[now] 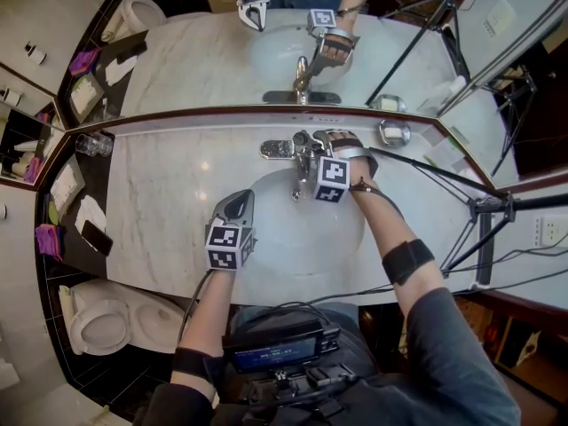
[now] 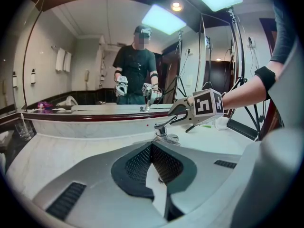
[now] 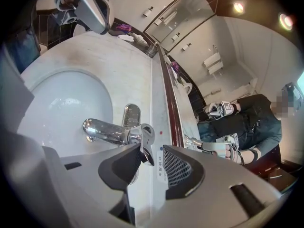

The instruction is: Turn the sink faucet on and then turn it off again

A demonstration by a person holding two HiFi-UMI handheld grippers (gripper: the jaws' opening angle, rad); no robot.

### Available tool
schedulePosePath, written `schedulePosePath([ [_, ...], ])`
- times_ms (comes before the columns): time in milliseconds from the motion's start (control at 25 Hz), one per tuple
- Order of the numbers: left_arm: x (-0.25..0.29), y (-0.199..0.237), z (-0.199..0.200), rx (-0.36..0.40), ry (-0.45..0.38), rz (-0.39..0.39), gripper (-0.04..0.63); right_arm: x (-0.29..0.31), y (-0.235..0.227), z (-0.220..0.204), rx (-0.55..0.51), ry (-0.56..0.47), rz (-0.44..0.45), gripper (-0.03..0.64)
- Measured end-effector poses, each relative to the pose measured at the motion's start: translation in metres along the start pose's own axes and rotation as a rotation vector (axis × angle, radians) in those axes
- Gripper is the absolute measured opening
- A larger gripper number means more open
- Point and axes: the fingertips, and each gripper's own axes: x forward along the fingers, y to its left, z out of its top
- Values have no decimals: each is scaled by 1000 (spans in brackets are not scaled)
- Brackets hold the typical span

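The chrome faucet (image 1: pixel 298 152) stands at the back of the white basin (image 1: pixel 266 238), its spout (image 3: pixel 102 129) reaching over the bowl. I see no water at the spout. My right gripper (image 1: pixel 312 144) is at the faucet's lever handle (image 3: pixel 146 145). In the right gripper view the lever's end lies between the jaws of that gripper (image 3: pixel 151 161), close to the left one, with a gap to the right one, so the gripper is open. My left gripper (image 1: pixel 234 209) hangs shut and empty over the basin's left rim, pointing toward the faucet (image 2: pixel 164 127).
A mirror runs behind the marble counter (image 1: pixel 169 202). A glass (image 1: pixel 93 144) stands at the counter's far left and a small dish (image 1: pixel 393 132) at the right. A tripod (image 1: pixel 484 209) stands to the right of the counter, and a toilet (image 1: pixel 105 319) is at lower left.
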Motion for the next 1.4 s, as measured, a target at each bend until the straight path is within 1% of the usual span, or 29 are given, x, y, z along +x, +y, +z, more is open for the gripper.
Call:
schedulePosePath([
  [240,0,-1,4,8,-13,-1,3,-17,7,-5,32,-1,-1,169],
  [360,0,-1,4,10,-15,0,3,-30,5,-6,75,-20,-17,167],
  [440,-1,-1,5,5,-18,0,3,-38,3,-7,124,-31,-24,159],
  [520,-1,-2,7,2,-22,-1,3,-47,4,-9,182,-49,-31,124],
  [560,-2,-2,8,4,-25,-2,3,-51,4,-9,210,-59,-38,87],
  [680,-2,-2,11,6,-30,-3,3,-63,7,-13,297,-85,-63,43],
  [800,-2,-2,13,7,-34,-4,3,-74,11,-20,436,-110,-82,20],
  [880,-2,-2,14,6,-39,-4,3,-80,15,-25,581,-138,-82,20],
  [1000,-3,-1,15,-4,-43,-3,3,-93,19,-28,830,-207,-68,20],
  [1120,-5,-1,15,-22,-50,-2,3,-109,22,-34,1024,-259,-67,18],
  [1240,-7,0,15,-53,-63,-5,3,-118,31,-38,1137,-286,-65,18],
  [1320,-9,-1,16,-66,-78,-7,3,-121,38,-41,1175,-291,-66,18],
  [1400,-11,0,18,-59,-91,-4,2,-119,46,-45,1195,-295,-67,19],
])
